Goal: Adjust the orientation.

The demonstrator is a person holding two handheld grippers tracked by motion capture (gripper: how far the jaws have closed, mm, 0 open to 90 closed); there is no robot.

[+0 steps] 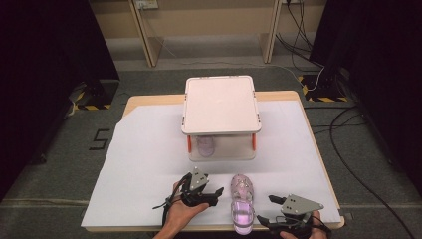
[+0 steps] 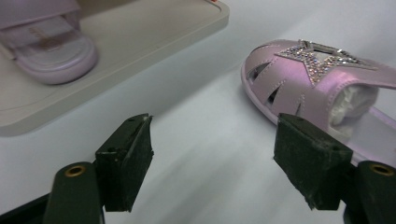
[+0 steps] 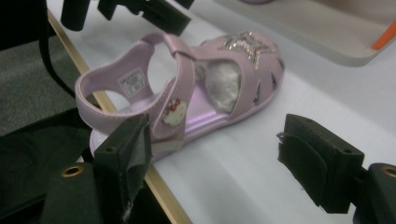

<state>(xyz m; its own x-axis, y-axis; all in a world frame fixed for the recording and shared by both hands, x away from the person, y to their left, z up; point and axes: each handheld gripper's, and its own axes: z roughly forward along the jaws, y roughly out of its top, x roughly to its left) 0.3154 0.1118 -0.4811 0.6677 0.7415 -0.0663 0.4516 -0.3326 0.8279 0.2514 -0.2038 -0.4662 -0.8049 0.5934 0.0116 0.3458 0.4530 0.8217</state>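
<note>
Lilac sandal (image 1: 242, 201) lies on the white-covered worktop (image 1: 149, 164) near its front edge in the high view, between the left gripper (image 1: 215, 191) and the right gripper (image 1: 267, 209), with a second sandal (image 1: 205, 146) on the lower level of a white two-tier stand (image 1: 220, 104) behind. Left gripper view: jaws spread and empty, the sandal's glitter star (image 2: 322, 56) just beyond the right-hand jaw. Right gripper view: jaws spread, nothing between them, the sandal's heel end at the worktop edge.

The left gripper (image 1: 215, 191) sits in the person's left hand (image 1: 180, 211), jaws spread wide with nothing between them. The right gripper (image 1: 267, 208), in the right hand (image 1: 301, 232), likewise has its jaws parted and empty.
</note>
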